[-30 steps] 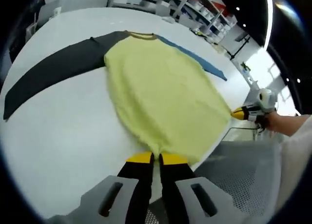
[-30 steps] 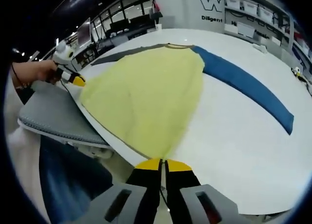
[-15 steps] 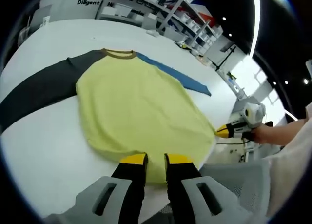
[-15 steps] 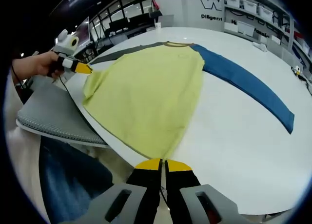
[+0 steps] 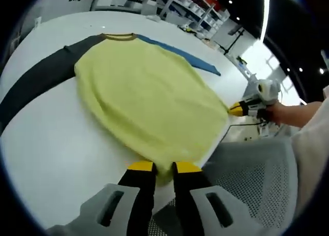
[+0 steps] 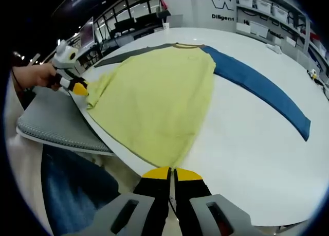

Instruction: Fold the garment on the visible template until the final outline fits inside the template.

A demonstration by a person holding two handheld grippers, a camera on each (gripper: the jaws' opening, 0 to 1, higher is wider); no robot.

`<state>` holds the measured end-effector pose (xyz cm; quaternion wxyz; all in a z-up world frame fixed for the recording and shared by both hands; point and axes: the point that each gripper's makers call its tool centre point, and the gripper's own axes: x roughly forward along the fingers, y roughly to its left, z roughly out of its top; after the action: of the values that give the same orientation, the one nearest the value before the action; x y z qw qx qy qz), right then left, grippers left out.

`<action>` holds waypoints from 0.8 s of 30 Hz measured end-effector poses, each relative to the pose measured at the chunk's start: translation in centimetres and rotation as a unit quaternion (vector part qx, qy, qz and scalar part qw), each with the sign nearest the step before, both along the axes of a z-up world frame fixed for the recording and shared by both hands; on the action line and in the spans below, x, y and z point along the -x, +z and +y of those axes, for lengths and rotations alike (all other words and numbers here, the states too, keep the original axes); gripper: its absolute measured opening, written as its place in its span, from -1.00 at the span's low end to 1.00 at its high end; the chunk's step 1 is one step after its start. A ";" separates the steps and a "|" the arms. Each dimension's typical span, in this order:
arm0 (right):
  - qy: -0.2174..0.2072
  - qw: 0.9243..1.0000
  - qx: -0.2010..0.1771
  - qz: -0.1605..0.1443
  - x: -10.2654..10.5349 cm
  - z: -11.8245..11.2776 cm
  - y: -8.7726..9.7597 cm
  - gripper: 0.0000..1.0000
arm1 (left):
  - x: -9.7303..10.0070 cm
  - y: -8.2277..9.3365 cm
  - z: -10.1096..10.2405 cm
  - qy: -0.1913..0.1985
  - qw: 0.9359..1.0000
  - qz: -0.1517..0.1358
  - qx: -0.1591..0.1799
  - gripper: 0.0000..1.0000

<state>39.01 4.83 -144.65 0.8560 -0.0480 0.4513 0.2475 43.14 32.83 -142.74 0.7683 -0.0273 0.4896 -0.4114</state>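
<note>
The yellow raglan shirt [image 6: 154, 97], spread on the white table [image 6: 247, 138], is pinched at its hem corners by the left gripper [image 5: 158, 167] and right gripper [image 6: 168, 171], the left having re-closed within 1 second, readying the first fold.

Lab or workshop hall, stocked shelving racks [image 6: 267, 12], logo wall [image 6: 226, 4], white table [image 6: 257, 143]

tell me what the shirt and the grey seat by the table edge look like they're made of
The shirt looks like soft knit cotton or jersey, matte: it drapes and wrinkles near the left gripper, with a ribbed collar. The grey seat looks like perforated mesh fabric over padding, judging by its fine dot pattern; the exact fibre can't be told.
</note>
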 end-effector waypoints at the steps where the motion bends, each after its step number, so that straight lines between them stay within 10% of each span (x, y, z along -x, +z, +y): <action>1: 0.000 1.000 0.000 0.000 0.0 0.0 0.0 -1.00 | 0.4 0.0 0.2 -0.002 1.000 0.010 0.001 -0.83; 24: 0.010 1.000 -0.006 0.000 0.4 0.2 0.3 -1.00 | 0.4 -0.2 8.3 0.085 0.994 0.063 -0.016 -0.94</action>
<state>38.64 5.02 -144.33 0.8537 -0.0477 0.4493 0.2587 42.73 41.13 -142.93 0.7682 -0.0823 0.5395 -0.3346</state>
